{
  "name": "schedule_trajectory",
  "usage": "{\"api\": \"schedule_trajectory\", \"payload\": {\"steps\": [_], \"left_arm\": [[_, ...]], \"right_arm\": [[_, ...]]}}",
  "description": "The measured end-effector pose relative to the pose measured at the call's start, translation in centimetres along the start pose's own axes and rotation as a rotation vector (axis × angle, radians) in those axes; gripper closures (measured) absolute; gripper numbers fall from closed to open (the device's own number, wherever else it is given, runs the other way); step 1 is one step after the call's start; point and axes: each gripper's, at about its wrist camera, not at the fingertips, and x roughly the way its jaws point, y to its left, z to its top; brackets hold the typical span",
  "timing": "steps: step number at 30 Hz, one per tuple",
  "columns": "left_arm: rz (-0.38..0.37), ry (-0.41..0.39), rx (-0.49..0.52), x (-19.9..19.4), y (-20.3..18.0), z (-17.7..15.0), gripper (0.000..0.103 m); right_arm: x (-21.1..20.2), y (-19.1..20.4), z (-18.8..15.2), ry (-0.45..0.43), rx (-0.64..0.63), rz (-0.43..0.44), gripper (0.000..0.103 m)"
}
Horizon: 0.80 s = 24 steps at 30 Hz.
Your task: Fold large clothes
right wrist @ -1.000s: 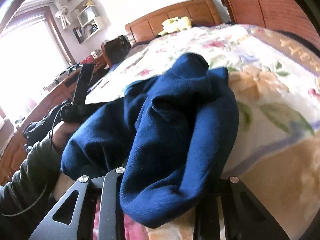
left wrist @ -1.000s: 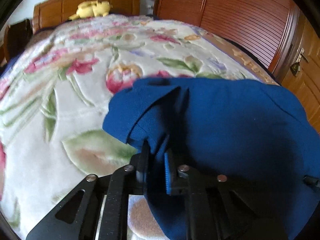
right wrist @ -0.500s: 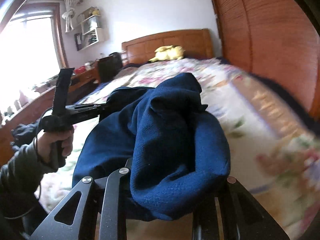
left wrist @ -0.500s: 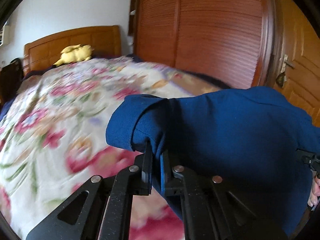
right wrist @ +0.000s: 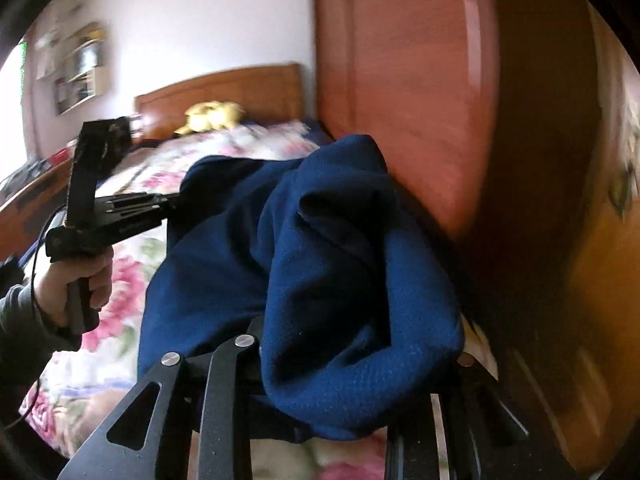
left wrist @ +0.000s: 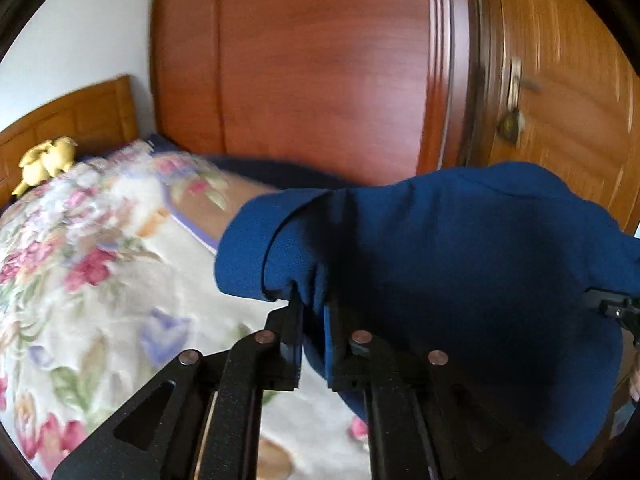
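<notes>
The blue garment [left wrist: 460,264] hangs lifted above the floral bed [left wrist: 92,272], stretched between both grippers. The left gripper [left wrist: 314,320] is clenched on a folded hem at its 12 o'clock. The right gripper [right wrist: 320,364] is buried under bunched cloth; its grip cannot be told. The wooden wardrobe [left wrist: 320,72] stands close at 12 o'clock.

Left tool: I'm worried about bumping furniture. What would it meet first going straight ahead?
Beyond the blue garment it grips, the left tool likely meets the wooden wardrobe; depth is unclear.
</notes>
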Motion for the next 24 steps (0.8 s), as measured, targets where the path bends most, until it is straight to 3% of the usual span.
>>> {"api": "schedule_trajectory", "payload": {"steps": [2, 3, 4, 6, 10, 11, 13, 14, 17, 19, 21, 24], "left_arm": [[-0.029, 0.043, -0.016, 1.3, -0.1, -1.0, 0.092], [-0.015, 0.048, -0.013, 1.2, 0.1, -1.7, 0.091], [-0.004, 0.046, -0.006, 0.9, 0.3, -2.0, 0.089], [-0.022, 0.035, 0.007, -1.2, 1.3, -3.3, 0.069], [-0.021, 0.010, 0.011, -6.8, 2.5, -5.4, 0.060], [-0.021, 0.002, 0.008, -7.8, 3.2, -5.9, 0.054], [-0.016, -0.018, 0.001, -10.9, 4.2, -7.4, 0.040], [-0.009, -0.027, -0.005, -12.7, 4.8, -8.3, 0.034], [0.020, -0.045, -0.007, -16.3, 5.6, -10.3, 0.025], [0.051, -0.058, -0.002, -18.4, 6.4, -11.6, 0.024], [0.078, -0.075, -0.001, -21.0, 7.2, -13.2, 0.024], [0.075, -0.097, -0.025, -24.1, 8.3, -15.0, 0.023]], "right_arm": [[2.0, -1.9, -1.7, 0.066, 0.051, -0.056, 0.065], [2.7, -2.5, -2.5, 0.088, 0.058, -0.099, 0.057], [2.8, -3.1, -3.1, 0.089, 0.059, -0.141, 0.041], [1.8, -3.6, -3.5, 0.041, 0.067, -0.202, 0.023], [-1.3, -0.6, -3.1, -0.093, -0.001, -0.341, 0.019], [-2.2, 0.3, -3.7, -0.143, -0.012, -0.367, 0.019], [-3.7, 2.8, -4.2, -0.201, -0.009, -0.331, 0.019], [-3.9, 4.1, -4.3, -0.207, -0.019, -0.254, 0.019], [-2.7, 7.5, -5.6, -0.182, -0.060, -0.127, 0.019], [-0.9, 8.5, -6.6, -0.131, -0.046, -0.093, 0.019], [1.8, 8.4, -8.0, -0.066, -0.038, -0.114, 0.023], [4.3, 7.1, -9.8, -0.016, 0.020, -0.084, 0.024]]}}
